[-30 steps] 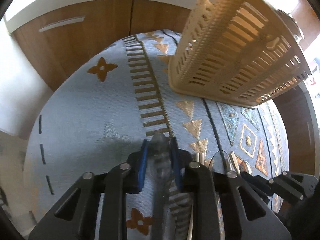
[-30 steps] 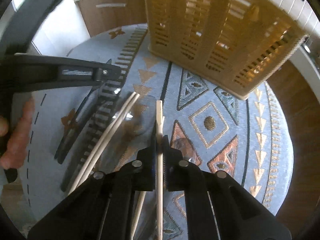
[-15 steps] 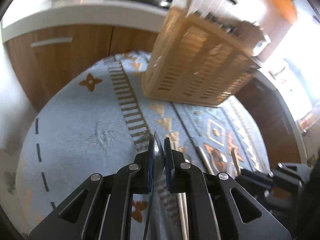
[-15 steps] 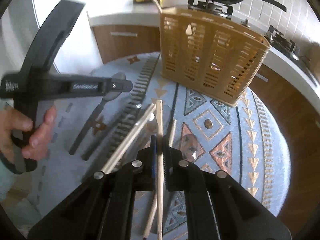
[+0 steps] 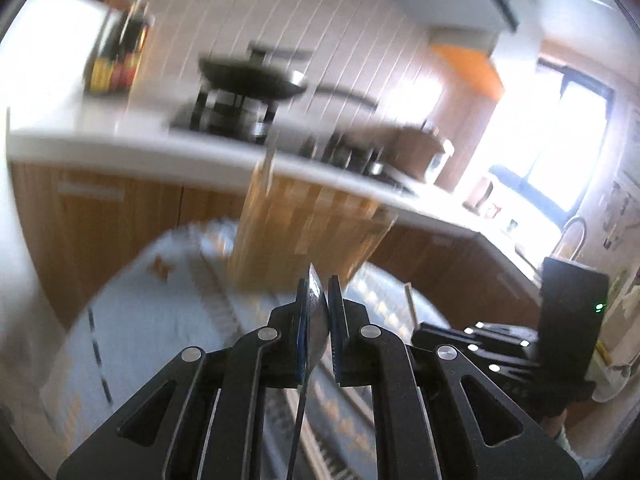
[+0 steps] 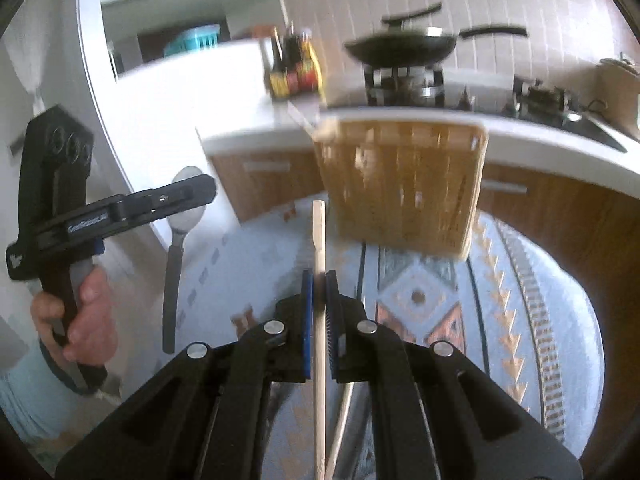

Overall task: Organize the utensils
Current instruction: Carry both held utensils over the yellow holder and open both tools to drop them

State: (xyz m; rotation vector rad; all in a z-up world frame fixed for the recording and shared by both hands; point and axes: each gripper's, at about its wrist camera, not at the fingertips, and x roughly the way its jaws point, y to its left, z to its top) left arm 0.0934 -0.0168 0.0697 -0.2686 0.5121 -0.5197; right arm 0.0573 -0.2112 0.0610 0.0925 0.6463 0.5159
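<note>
Right wrist view: a chopstick [image 6: 319, 280] is clamped upright between the nearly shut pads of the right gripper [image 6: 319, 292], its flat top standing above the jaws and its shaft running down past the bottom edge. A second chopstick [image 6: 340, 424] lies on the cloth [image 6: 520, 320] just below. Ahead, the basket [image 6: 404, 188] stands on the cloth, well apart from both tools and blurred.

The left gripper [image 6: 200, 190] is seen from the side, held by a hand [image 6: 80, 320] with a pale sleeve. Its jaws are nearly shut on the bowl of a spoon [image 6: 184, 216], whose dark handle hangs down freely. In the left wrist view the spoon [image 5: 314, 320] shows edge-on between the pads.

The step in hand is judged to be carrying both utensils to the basket. It is best done one piece at a time, so that the two tools do not meet over the rim. Each piece should be brought above the basket's open top, lined up with a compartment, lowered until its end is inside, and only then released. The spoon's hanging handle may swing, so a slow approach is advised. Which compartments are free cannot be told.

Both grippers are pitched slightly downward, towards the basket, and are raised clear of the cloth.
</note>
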